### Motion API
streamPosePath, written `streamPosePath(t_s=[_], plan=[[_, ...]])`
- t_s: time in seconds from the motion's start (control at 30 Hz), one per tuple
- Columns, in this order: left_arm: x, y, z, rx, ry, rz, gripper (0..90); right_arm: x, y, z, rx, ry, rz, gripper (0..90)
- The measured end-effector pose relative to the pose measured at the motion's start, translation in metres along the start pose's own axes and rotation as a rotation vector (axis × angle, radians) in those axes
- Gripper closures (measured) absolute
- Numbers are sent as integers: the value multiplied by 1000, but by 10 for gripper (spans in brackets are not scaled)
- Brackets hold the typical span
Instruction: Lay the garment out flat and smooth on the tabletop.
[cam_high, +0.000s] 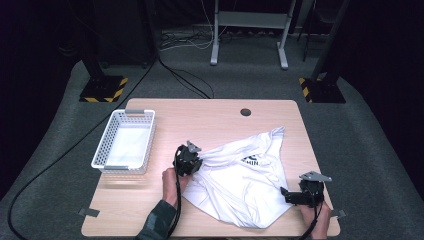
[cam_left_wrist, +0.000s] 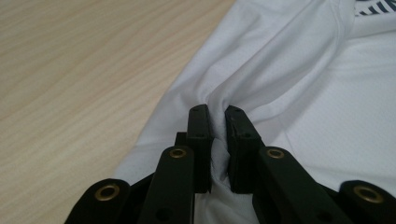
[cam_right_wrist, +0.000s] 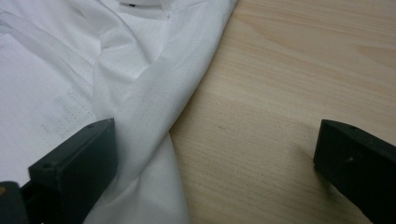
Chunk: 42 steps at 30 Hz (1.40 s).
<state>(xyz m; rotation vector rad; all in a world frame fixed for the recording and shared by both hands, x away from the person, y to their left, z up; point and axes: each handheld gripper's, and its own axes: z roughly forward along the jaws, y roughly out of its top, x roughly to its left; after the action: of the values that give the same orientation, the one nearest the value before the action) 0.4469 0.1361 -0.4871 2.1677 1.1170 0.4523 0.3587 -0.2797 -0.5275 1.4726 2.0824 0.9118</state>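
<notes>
White basket (cam_high: 102, 145) empty; left tongs (cam_left_wrist: 218, 122) pinch shirt (cam_high: 245, 180); right tongs (cam_right_wrist: 215, 154) wide.

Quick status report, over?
Left tongs pinching white shirt fold. Right tongs open at shirt's edge. White basket alongside; nothing blocking.

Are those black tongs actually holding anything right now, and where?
The left tongs pinch a fold at the left edge of the white shirt. The right tongs stand open at its other edge, holding nothing.
</notes>
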Motion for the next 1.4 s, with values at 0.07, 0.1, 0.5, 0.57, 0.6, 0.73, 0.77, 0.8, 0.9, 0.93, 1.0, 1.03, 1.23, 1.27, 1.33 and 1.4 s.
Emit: streamPosePath(t_s=[0.07,0.1,0.5,0.57,0.6,0.73,0.77,0.8,0.9,0.93,1.0,1.03,1.23,1.27,1.33,1.4], plan=[[6,6,0,-8,1,-16,818,0,0,0,0,0,0,0],[8,8,1,-13,3,-19,818,0,0,0,0,0,0,0],[54,44,36,15,63,-112,818,0,0,0,0,0,0,0],[62,48,43,17,72,-130,817,0,0,0,0,0,0,0],[65,50,46,24,82,-145,817,0,0,0,0,0,0,0],[72,51,53,31,98,-177,767,0,0,0,0,0,1,0],[72,50,52,33,91,-180,719,0,0,0,0,0,0,0],[70,49,50,30,84,-184,667,0,0,0,0,0,0,0],[62,46,38,6,75,-182,473,0,0,0,0,0,0,0],[58,44,33,-6,78,-179,419,0,0,0,0,-1,0,0],[50,41,22,-26,69,-170,337,0,0,0,0,-1,0,0],[45,39,17,-34,66,-159,307,0,0,0,0,-1,0,0],[15,22,-8,-67,14,-93,209,0,0,0,0,-2,1,0],[8,17,-9,-62,0,-82,205,0,0,0,0,-2,0,0],[-3,8,-8,-39,-25,-44,197,0,1,1,2,-2,-1,0],[-12,-1,-4,-13,-38,-17,185,0,2,1,1,9,2,21]])
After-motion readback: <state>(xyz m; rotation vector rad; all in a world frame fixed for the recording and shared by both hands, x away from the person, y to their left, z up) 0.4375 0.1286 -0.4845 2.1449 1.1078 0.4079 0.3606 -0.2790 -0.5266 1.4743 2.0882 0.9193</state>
